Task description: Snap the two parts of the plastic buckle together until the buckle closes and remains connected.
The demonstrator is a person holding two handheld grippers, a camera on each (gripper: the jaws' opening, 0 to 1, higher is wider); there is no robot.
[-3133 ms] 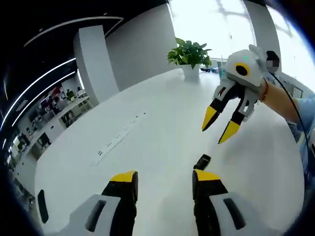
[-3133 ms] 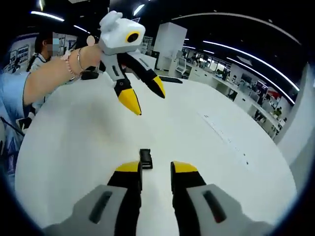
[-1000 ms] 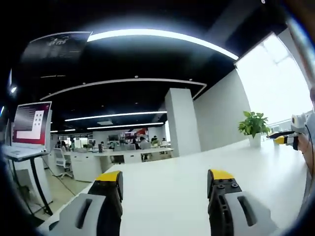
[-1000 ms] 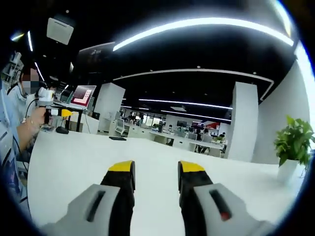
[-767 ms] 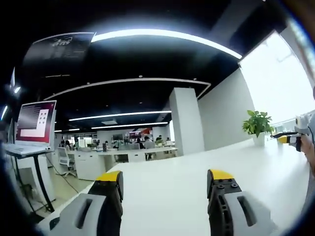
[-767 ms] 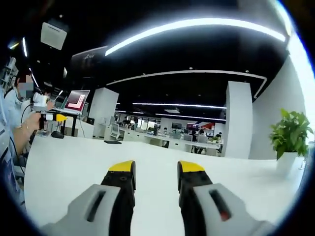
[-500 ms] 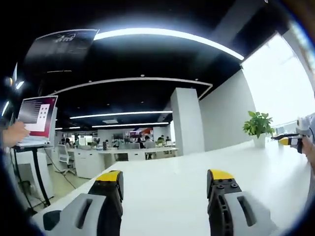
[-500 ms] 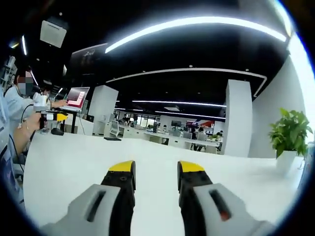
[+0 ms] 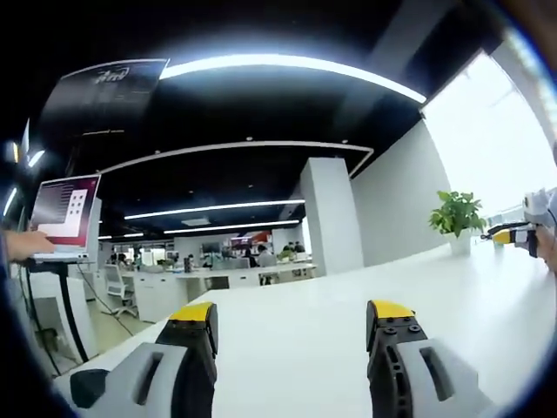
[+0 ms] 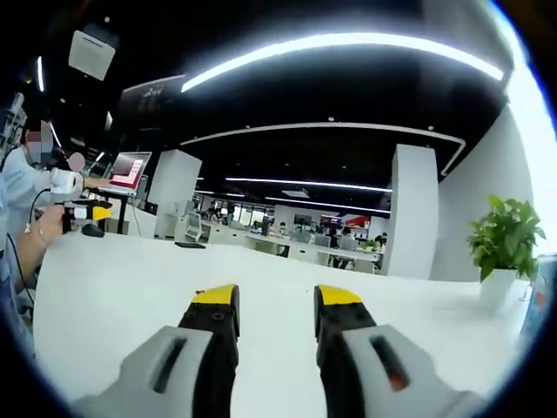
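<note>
Right now your left gripper (image 9: 291,318) sits at the bottom of its frame, jaws wide apart and empty; your right gripper (image 10: 274,305) likewise, parted and holding nothing. Both point level across the white table (image 9: 452,296) toward the potted plant (image 10: 505,239) at right. The buckle is not in sight, so judge this between steps: tilt down and find it.
</note>
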